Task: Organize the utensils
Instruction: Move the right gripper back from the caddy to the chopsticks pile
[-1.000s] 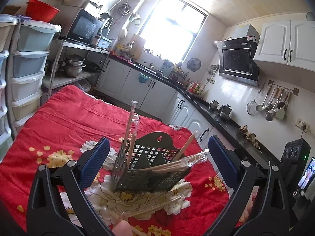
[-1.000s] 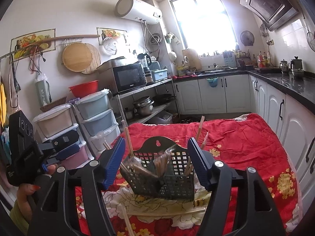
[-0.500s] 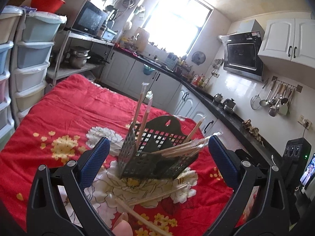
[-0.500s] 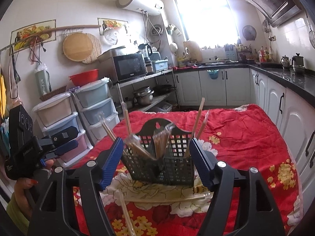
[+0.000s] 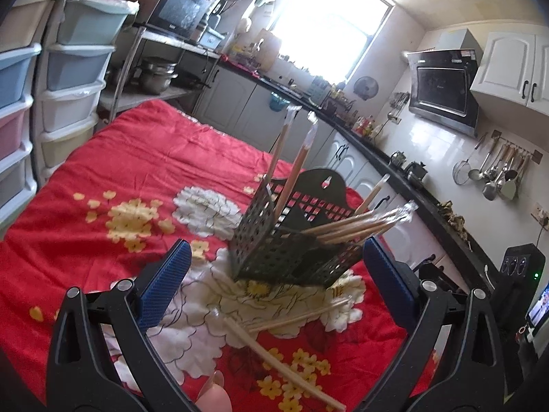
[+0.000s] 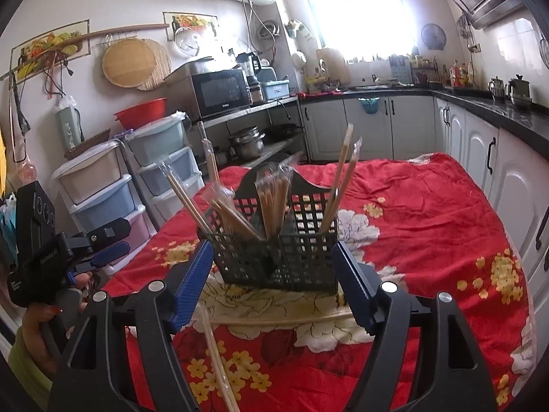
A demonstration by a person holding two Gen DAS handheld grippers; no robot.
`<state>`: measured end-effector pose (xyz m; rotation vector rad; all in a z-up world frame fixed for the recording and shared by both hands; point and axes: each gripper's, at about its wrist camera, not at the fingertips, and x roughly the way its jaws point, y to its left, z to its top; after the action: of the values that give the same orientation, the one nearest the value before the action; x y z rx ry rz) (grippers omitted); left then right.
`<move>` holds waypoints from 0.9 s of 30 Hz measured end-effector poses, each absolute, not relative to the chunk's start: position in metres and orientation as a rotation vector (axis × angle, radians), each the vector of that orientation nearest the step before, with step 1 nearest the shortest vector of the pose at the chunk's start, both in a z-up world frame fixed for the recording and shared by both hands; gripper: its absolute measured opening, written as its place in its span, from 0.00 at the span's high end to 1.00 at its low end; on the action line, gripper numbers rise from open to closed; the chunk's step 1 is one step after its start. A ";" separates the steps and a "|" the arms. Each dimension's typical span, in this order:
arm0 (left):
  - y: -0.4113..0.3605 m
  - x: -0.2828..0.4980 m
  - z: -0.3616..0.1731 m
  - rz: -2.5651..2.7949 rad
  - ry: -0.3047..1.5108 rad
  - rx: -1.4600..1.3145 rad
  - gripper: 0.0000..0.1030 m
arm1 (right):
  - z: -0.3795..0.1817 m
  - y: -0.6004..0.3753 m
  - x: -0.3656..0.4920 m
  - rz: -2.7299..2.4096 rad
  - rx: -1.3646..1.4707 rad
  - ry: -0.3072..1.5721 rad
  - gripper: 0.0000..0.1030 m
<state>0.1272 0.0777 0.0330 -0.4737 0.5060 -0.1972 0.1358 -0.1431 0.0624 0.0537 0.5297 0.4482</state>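
Observation:
A black perforated basket (image 5: 291, 250) stands on the red floral cloth (image 5: 137, 164), holding several plastic-wrapped chopsticks (image 5: 357, 225) that lean out of its compartments. Two loose wrapped chopsticks (image 5: 284, 364) lie on the cloth in front of it. My left gripper (image 5: 274, 245) is open, its blue pads wide apart on the near side of the basket, with nothing held. In the right wrist view the same basket (image 6: 274, 257) sits just beyond my open right gripper (image 6: 272, 245), and loose chopsticks (image 6: 274, 321) lie under its fingers. The left gripper (image 6: 99, 243) shows at the left, held by a hand.
Stacked plastic drawers (image 5: 68, 68) stand left of the table. White cabinets and a dark counter (image 6: 497, 113) run along the far side and the right. A shelf with a microwave (image 6: 219, 91) is behind the drawers. A pink object (image 5: 212, 398) pokes in at the bottom edge.
Both grippers have sunk toward the table and tipped downward. The basket now looks nearer and larger, and the loose chopsticks on the cloth have come more fully into view.

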 end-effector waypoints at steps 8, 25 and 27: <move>0.077 0.128 0.016 -0.186 0.562 -0.467 0.10 | 0.051 -0.149 0.139 0.427 0.045 0.567 0.33; 0.068 0.138 -0.017 -0.203 0.691 -0.458 0.10 | 0.023 -0.162 0.156 0.365 0.041 0.676 0.32; 0.067 0.140 -0.021 -0.209 0.708 -0.464 0.10 | 0.018 -0.164 0.159 0.358 0.045 0.692 0.32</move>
<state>0.1396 0.0674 -0.0208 -0.4636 0.7083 -0.2089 0.1589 -0.1644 0.0183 0.0452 0.6917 0.3577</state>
